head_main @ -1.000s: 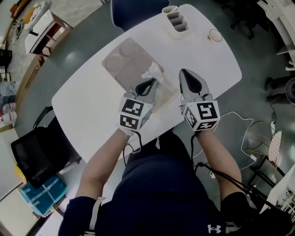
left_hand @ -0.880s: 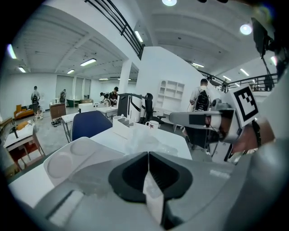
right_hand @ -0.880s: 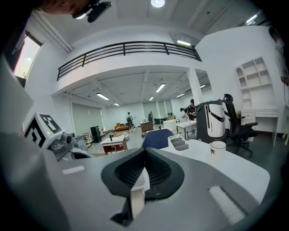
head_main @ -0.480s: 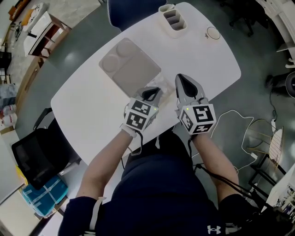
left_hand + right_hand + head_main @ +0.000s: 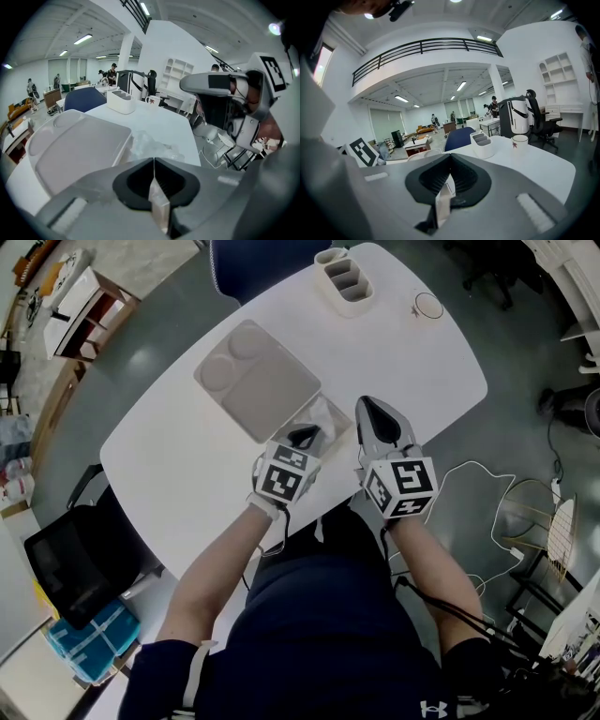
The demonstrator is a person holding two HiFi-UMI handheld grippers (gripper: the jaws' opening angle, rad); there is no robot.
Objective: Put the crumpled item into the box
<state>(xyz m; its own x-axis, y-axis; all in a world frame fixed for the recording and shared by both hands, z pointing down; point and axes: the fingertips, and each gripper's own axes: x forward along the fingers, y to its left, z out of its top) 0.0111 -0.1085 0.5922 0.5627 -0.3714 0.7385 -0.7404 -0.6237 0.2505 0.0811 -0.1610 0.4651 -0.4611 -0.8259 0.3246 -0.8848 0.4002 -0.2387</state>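
Over the near edge of the white table (image 5: 187, 446), holds the left gripper (image 5: 305, 435) and the right gripper (image 5: 378, 411) side by side, close but apart, both noses pointing away from the body. Shows the left jaws pressed flat together along one seam, clenched on nothing; shows the right jaws likewise clamped together and empty. Finds the crumpled item (image 5: 324, 414), pale and translucent, lying just ahead of the left gripper's tip and free of both grippers. Seems to place it inside a clear shallow box (image 5: 336, 431) set hard against the near right edge of the beige tray (image 5: 253, 371), though cannot tell for sure where the box walls run. Marks two round hollows at the tray's far end and one broad flat section nearer the grippers. Puts a white three-slot organiser (image 5: 345, 282) at the table's far end, a white mug (image 5: 428, 306) to its right and well apart from both grippers, and a blue chair (image 5: 248, 259) just beyond the far edge. Catches people standing deep in the hall behind, too small for any detail.
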